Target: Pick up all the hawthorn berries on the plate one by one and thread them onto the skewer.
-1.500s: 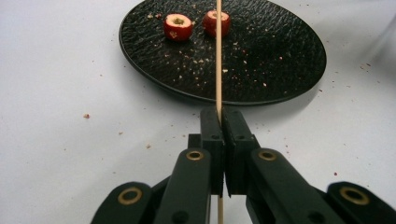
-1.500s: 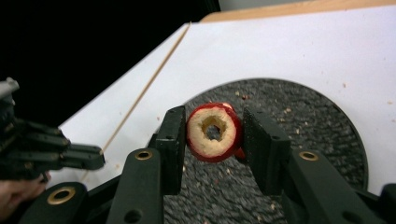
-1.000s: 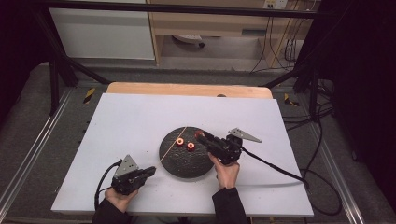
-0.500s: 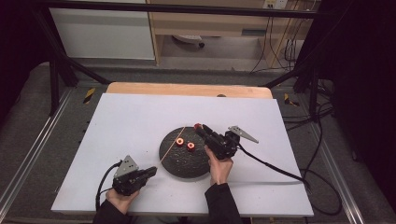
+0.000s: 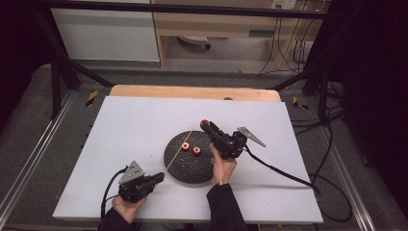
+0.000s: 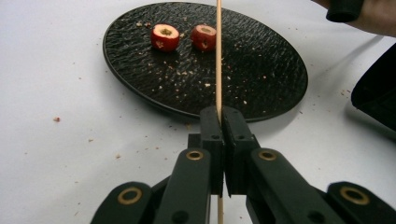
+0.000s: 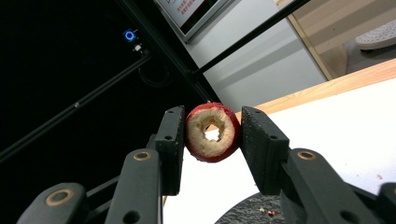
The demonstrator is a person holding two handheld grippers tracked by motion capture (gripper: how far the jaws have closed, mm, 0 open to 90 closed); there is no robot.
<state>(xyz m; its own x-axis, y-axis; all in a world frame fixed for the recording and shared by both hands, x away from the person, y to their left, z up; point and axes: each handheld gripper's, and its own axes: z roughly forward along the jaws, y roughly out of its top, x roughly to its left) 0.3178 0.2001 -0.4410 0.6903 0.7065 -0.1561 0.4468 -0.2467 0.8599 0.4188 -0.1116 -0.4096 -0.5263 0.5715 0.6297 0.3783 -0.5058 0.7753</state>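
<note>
A round black plate [image 5: 190,168] [image 6: 261,79] sits mid-table with two red cored fruit pieces [image 5: 191,148] [image 6: 165,36] on it. My left gripper [image 5: 156,178] [image 6: 223,116] rests at the plate's near-left, shut on a thin wooden skewer [image 5: 179,151] [image 6: 218,56] that runs over the plate. My right gripper [image 5: 205,124] [image 7: 212,133] is lifted above the plate's far right edge, tilted upward, shut on a third red fruit ring [image 7: 211,132] [image 5: 204,123] with a hole through its centre.
The white table top [image 5: 134,125] has a wooden strip [image 5: 192,92] at its far edge. Crumbs lie on the plate and around it. Cables [image 5: 279,171] trail from the right gripper over the table's right side. Dark frame bars stand beyond the table.
My right gripper has risen and moved a little away from me with the fruit ring, tilting upward. The left gripper and skewer have stayed put.
</note>
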